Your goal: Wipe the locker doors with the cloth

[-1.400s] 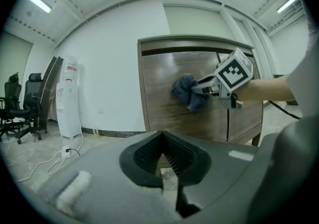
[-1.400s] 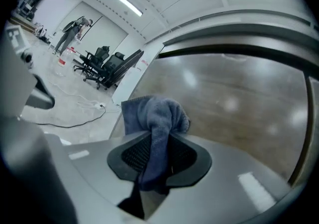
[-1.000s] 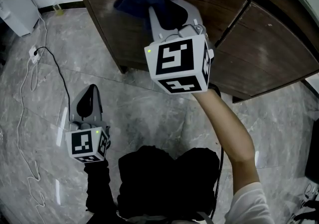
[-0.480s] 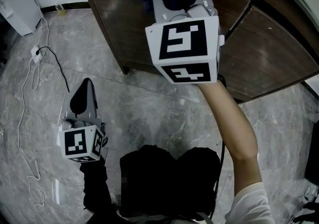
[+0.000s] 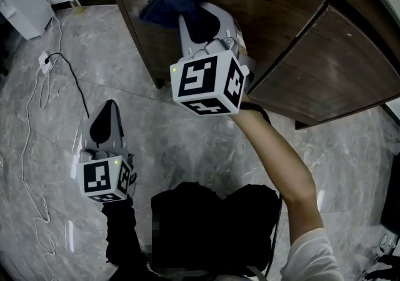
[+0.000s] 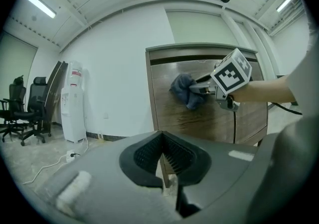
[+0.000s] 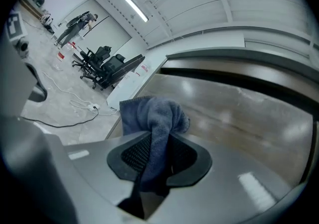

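Left hand-held gripper [image 5: 107, 116] hangs over the grey marble floor [image 5: 187, 148], jaws pressed together with nothing between them. To its right, the right hand-held gripper [image 5: 200, 14] reaches higher and pinches a dark blue cloth [image 5: 164, 6] between its pads. The cloth's bunched end lies against the brown wooden locker door [image 5: 275, 5]. A second door [image 5: 340, 67] stands further right, apart from the cloth.

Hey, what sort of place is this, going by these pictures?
Most likely an office or workroom: swivel office chairs, what looks like a white water dispenser against the wall, and dark wooden lockers on a polished stone-look floor.
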{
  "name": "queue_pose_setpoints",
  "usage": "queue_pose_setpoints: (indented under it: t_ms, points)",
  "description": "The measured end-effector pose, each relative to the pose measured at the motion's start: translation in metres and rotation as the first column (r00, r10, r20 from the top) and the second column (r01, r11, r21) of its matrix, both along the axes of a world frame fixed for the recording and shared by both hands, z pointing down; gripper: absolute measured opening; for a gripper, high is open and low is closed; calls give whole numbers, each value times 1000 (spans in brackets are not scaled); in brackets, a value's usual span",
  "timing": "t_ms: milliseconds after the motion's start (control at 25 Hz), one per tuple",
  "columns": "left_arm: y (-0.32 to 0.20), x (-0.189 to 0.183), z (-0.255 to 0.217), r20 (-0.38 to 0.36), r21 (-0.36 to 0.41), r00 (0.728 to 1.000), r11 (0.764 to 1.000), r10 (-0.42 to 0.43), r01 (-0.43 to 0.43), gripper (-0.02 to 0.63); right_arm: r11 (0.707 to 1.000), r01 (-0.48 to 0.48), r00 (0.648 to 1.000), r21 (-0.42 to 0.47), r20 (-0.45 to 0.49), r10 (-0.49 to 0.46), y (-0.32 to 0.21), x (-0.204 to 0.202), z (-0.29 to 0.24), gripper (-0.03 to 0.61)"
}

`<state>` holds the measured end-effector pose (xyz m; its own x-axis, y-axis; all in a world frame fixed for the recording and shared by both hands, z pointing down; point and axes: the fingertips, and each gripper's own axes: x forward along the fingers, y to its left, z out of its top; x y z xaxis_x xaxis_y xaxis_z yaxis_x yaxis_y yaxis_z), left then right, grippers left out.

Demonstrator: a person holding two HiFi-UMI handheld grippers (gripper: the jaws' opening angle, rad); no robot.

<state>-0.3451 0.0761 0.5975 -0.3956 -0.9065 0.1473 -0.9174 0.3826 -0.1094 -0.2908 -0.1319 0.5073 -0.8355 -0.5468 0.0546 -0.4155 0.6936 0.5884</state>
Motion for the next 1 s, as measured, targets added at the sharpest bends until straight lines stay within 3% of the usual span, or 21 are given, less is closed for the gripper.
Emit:
queue_pose_setpoints:
  t_ms: [560,1000]
  points:
    - [11,-14,37,-36,-57,999,998,-32,30,3,995,23,975,-99,-220,-44,14,-29,162,95]
    - [16,-22,51,-56,-77,998,996,-37,32,3,989,6,921,-147,-385,-63,23,-46,262,94]
